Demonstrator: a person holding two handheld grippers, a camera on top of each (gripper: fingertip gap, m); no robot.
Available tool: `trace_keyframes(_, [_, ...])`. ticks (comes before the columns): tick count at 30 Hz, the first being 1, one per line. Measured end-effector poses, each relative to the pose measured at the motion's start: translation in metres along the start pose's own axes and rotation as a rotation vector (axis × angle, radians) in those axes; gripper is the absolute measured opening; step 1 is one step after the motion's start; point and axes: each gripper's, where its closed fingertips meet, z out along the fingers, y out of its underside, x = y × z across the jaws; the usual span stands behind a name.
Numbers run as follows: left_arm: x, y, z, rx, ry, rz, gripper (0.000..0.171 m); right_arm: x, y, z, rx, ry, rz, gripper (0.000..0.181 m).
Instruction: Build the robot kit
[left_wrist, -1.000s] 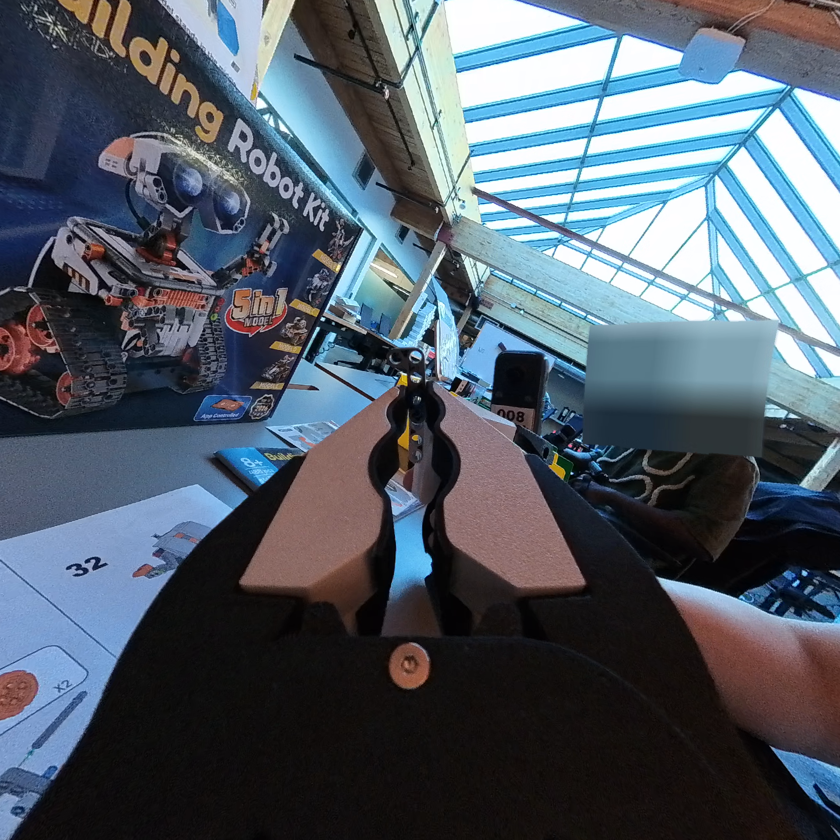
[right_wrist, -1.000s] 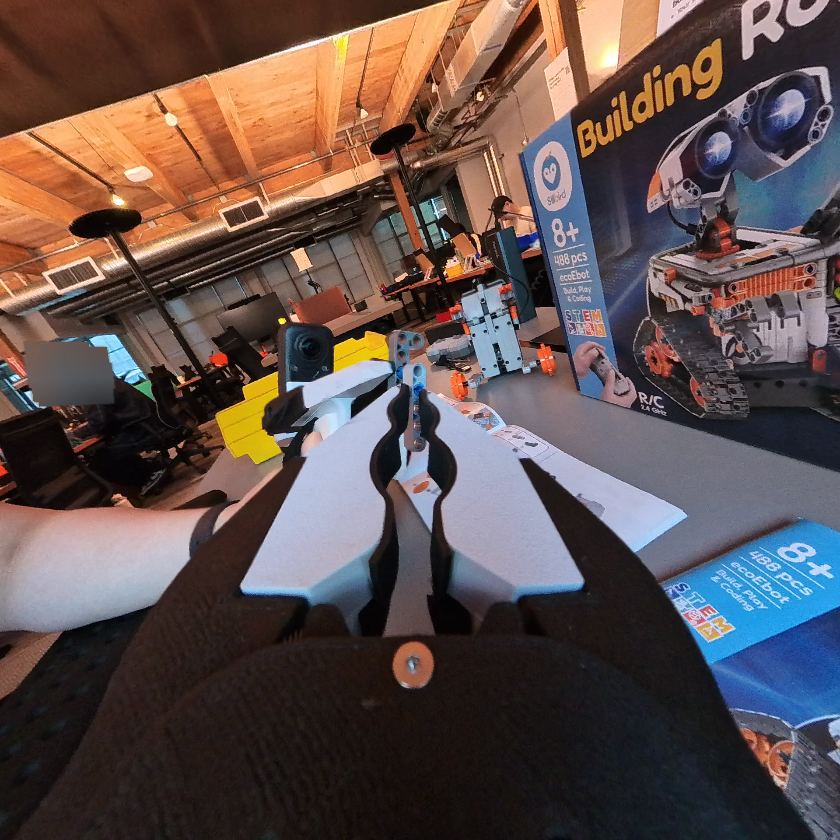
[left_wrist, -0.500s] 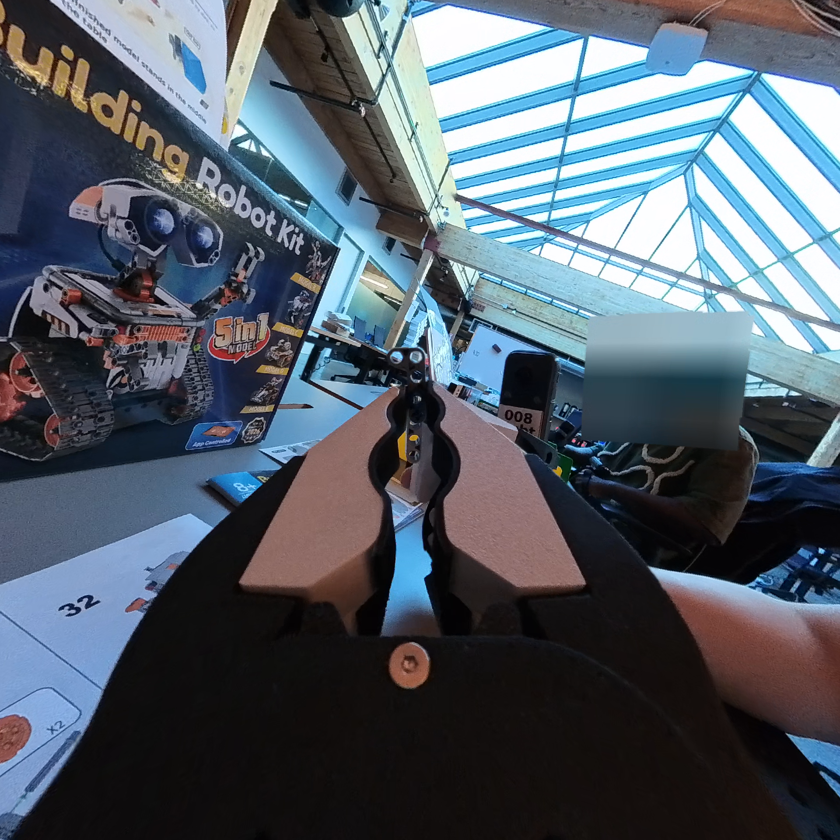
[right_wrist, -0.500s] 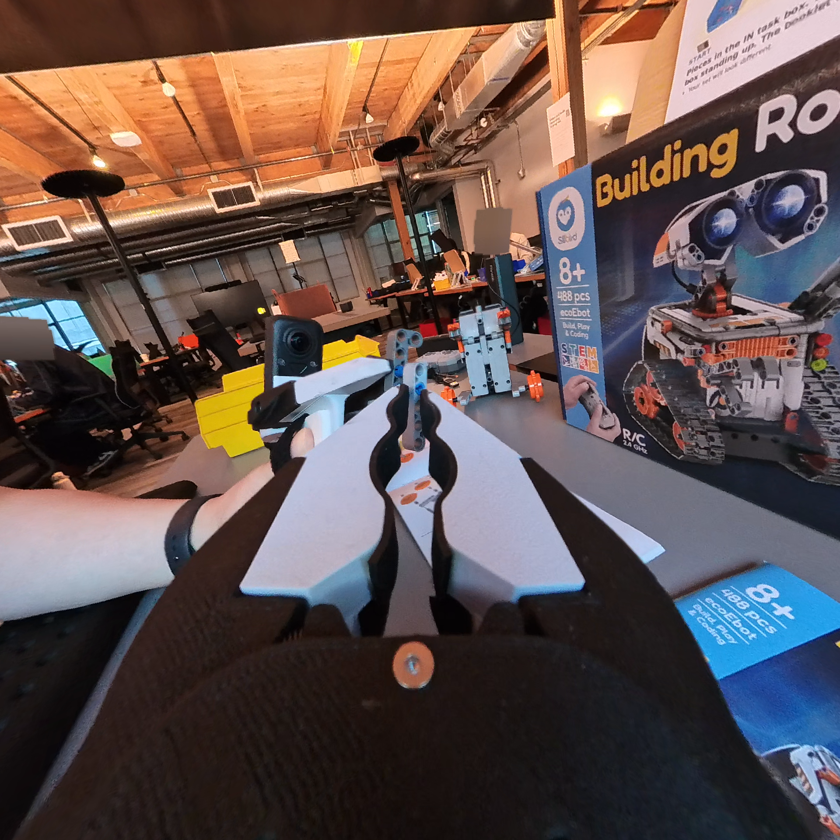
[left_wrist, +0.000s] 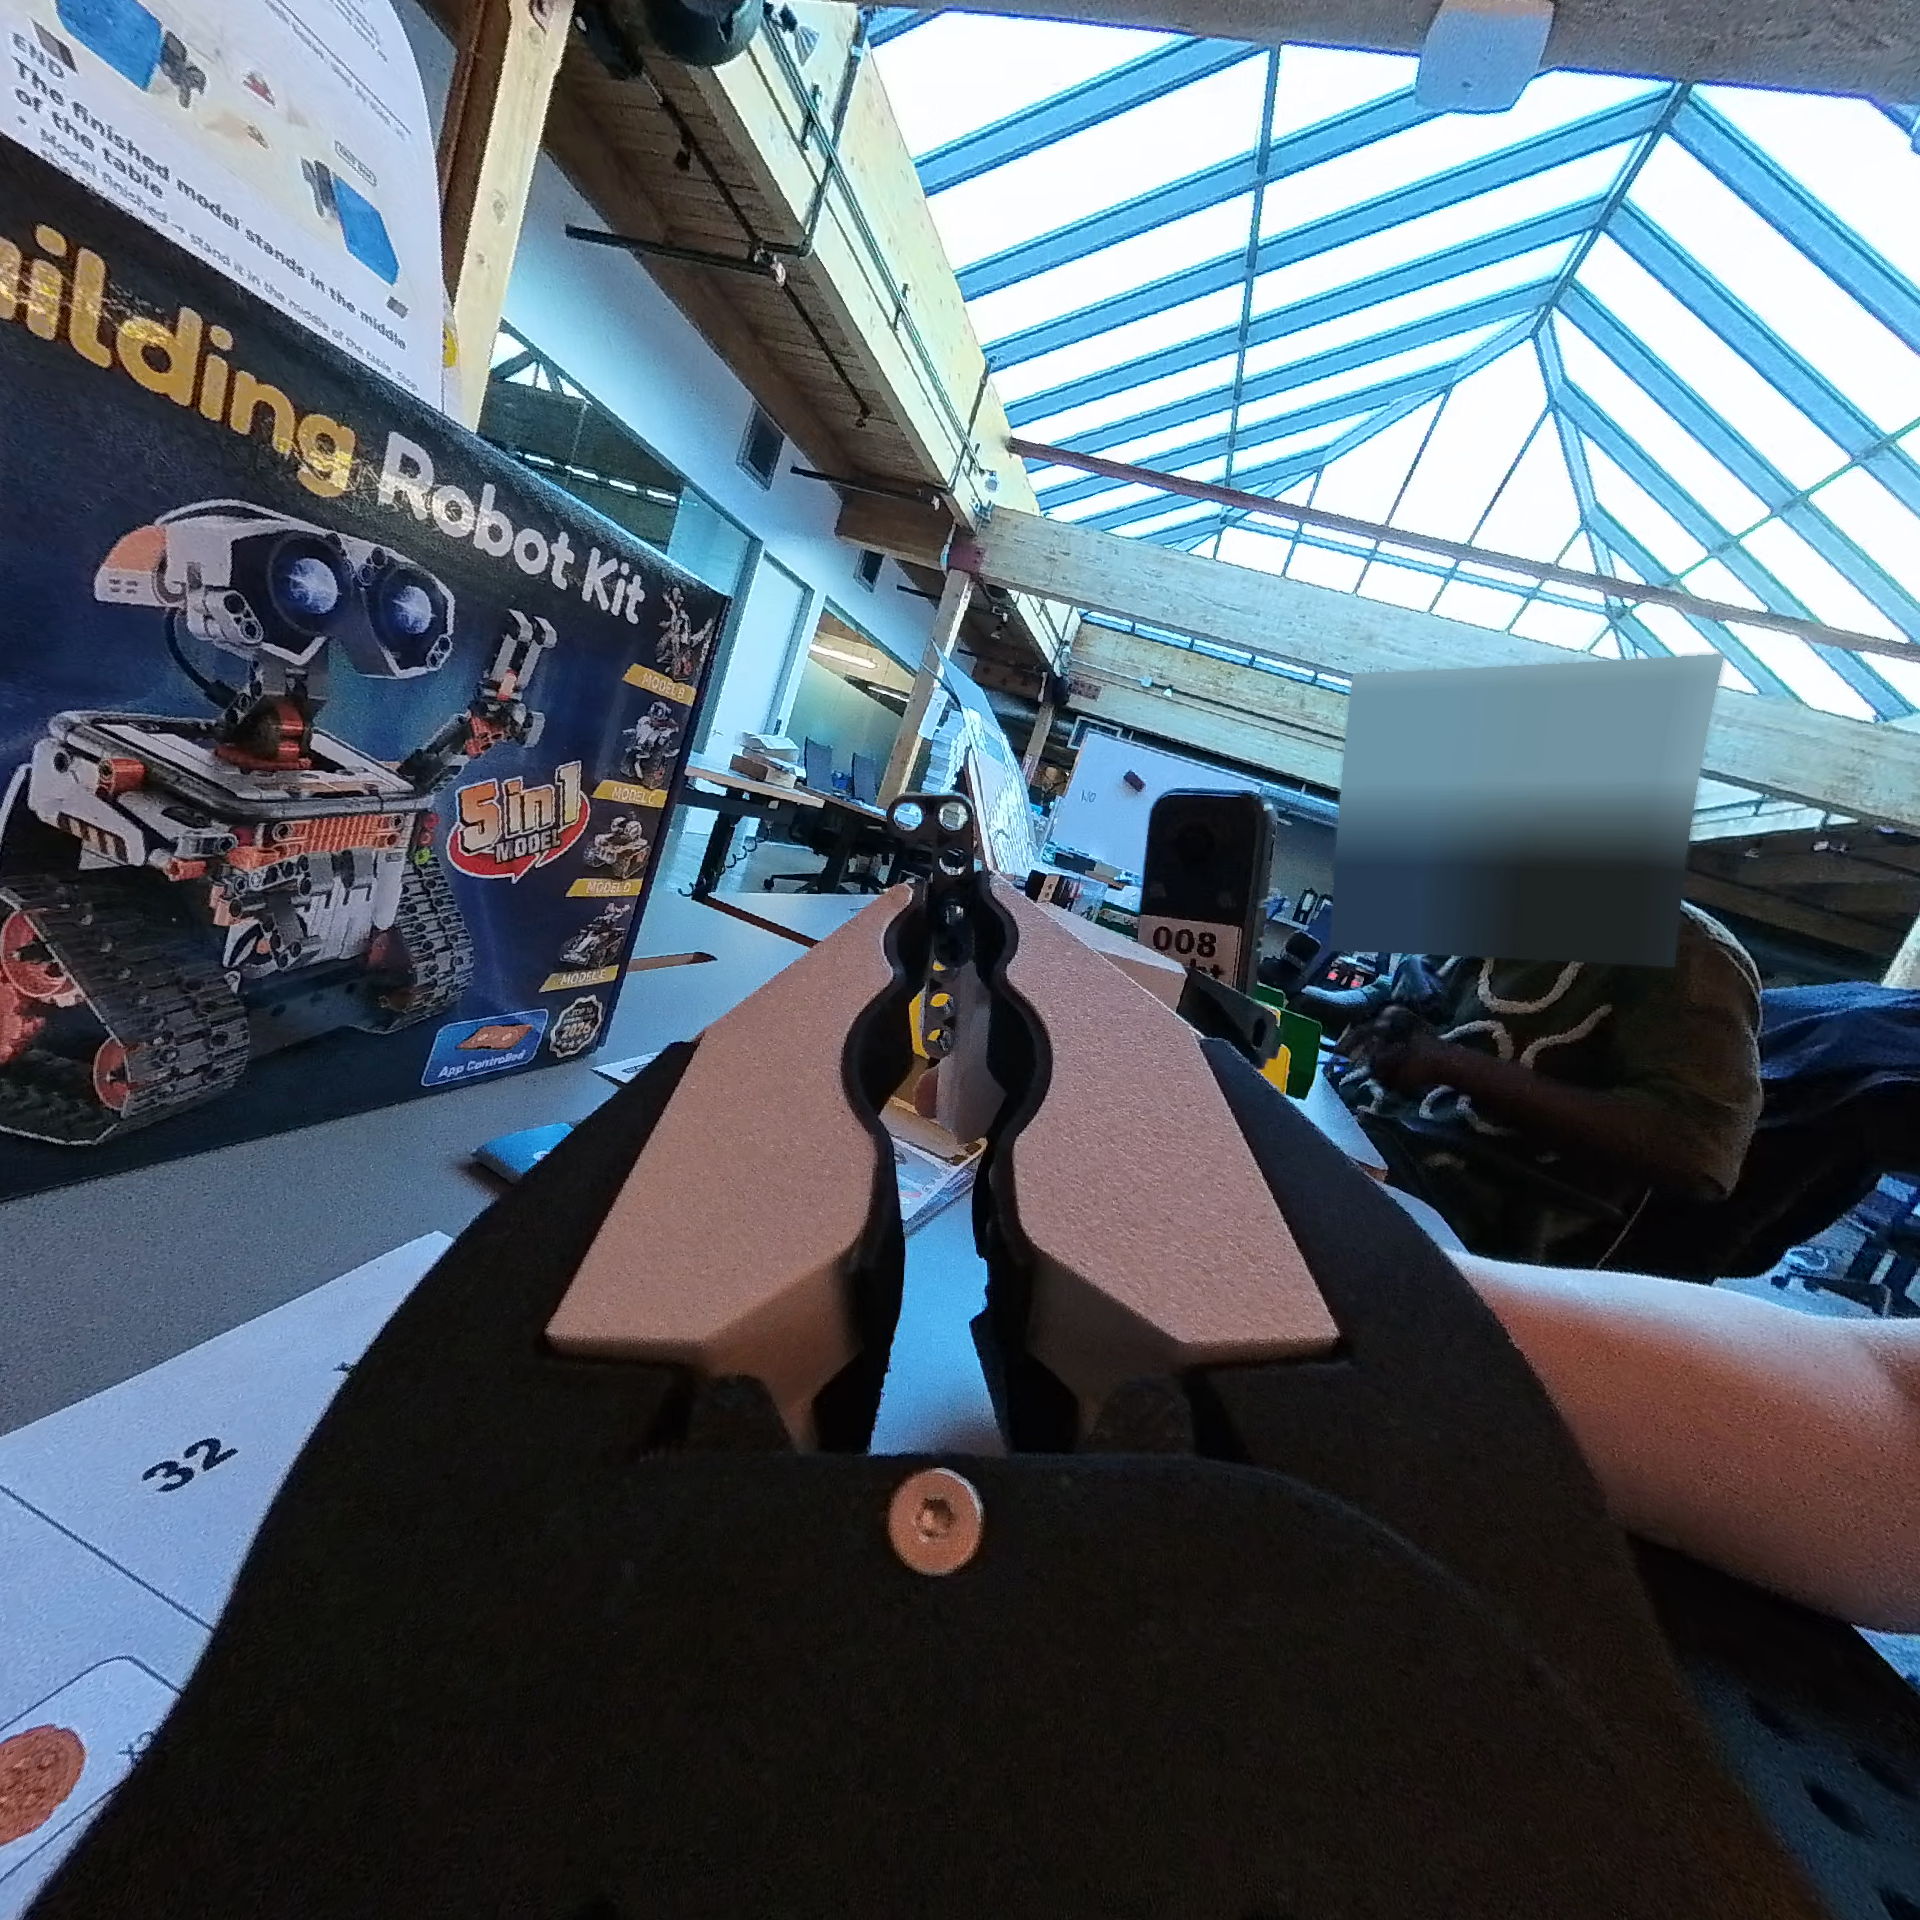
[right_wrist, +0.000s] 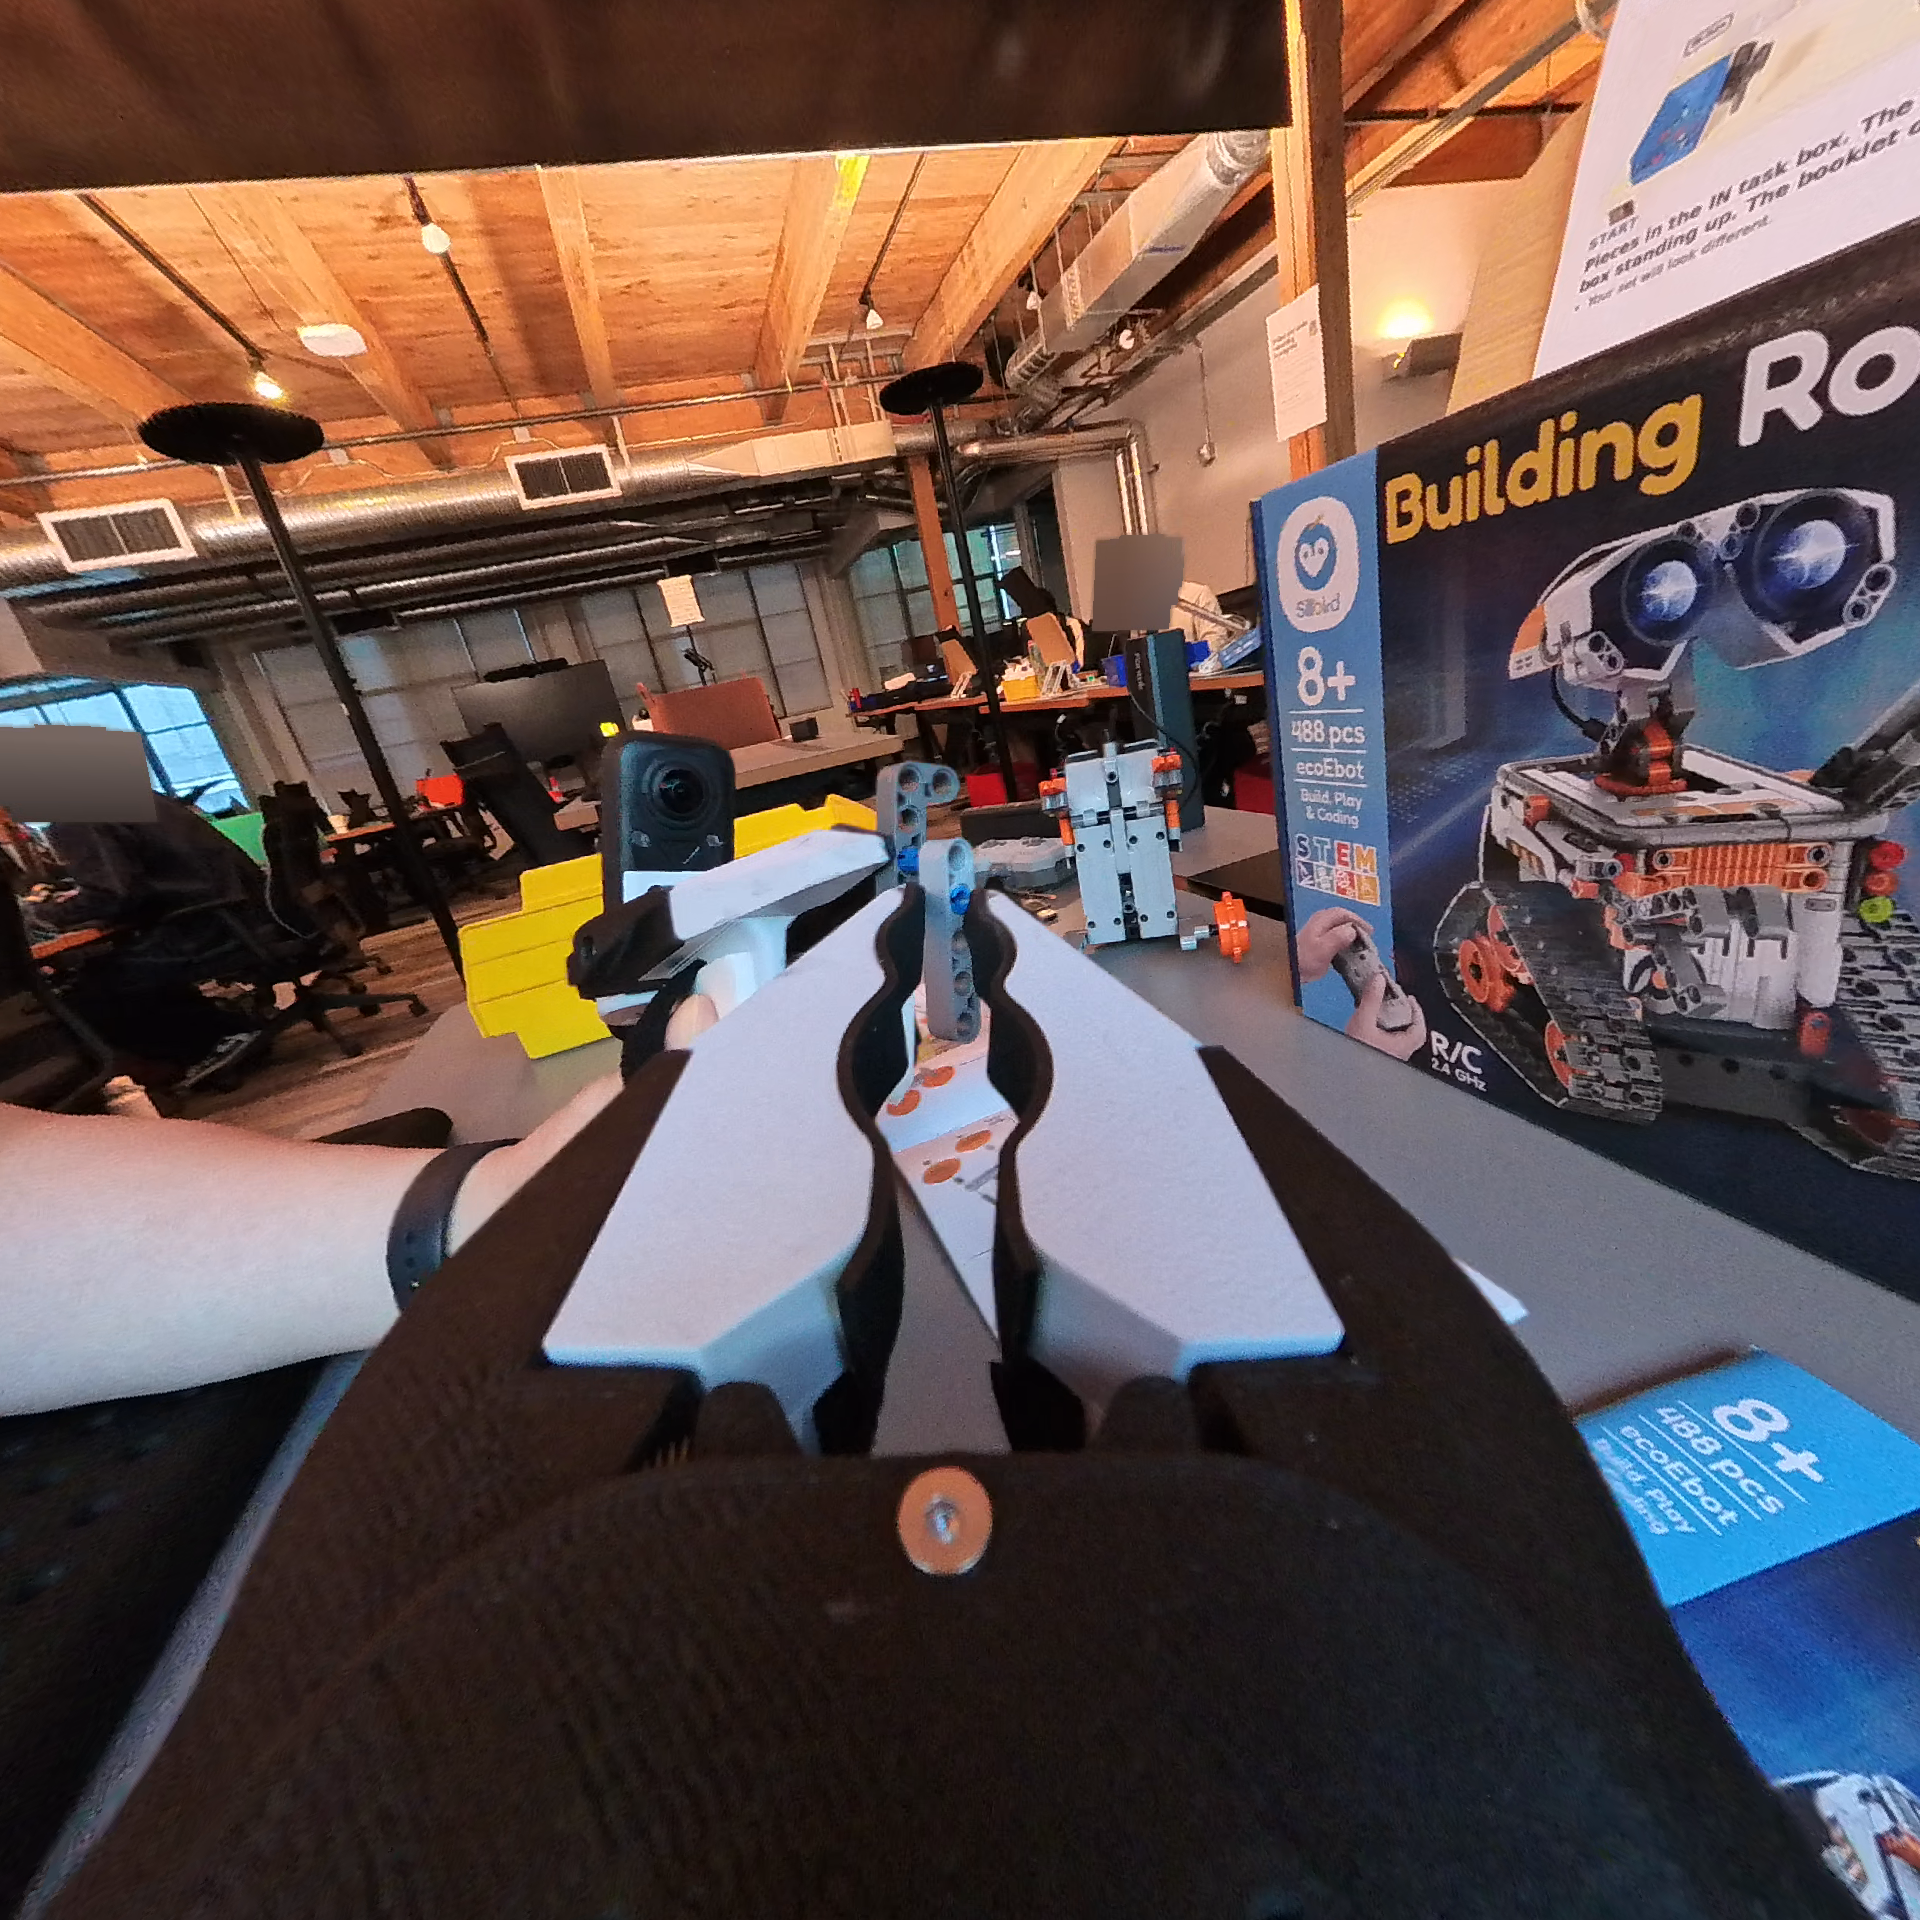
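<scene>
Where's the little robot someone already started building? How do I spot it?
Find the big dark blue kit box standing on the grey table. Just left of its light blue edge stands a small grey-and-white block model. Only it has orange pieces at its top corners and an orange wheel lying beside it.

Open-plan workshop office: desks, office chairs, exposed timber ceiling, skylight.

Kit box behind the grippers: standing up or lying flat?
Standing. The kit box rests on its lower edge on the grey table, printed front facing the grippers.
</scene>
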Motion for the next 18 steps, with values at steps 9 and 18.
trace_keyframes(9, [0.002, -0.003, 0.0, 0.013, 0.0, 0.011, 0.004, 0.002, -0.002, 0.001, 0.022, 0.01, 0.016, 0.016])
trace_keyframes(18, [0.009, -0.001, 0.001, 0.002, 0.063, -0.035, 0.004, -0.013, -0.007, 0.0, 0.02, -0.101, 0.058, 0.007])
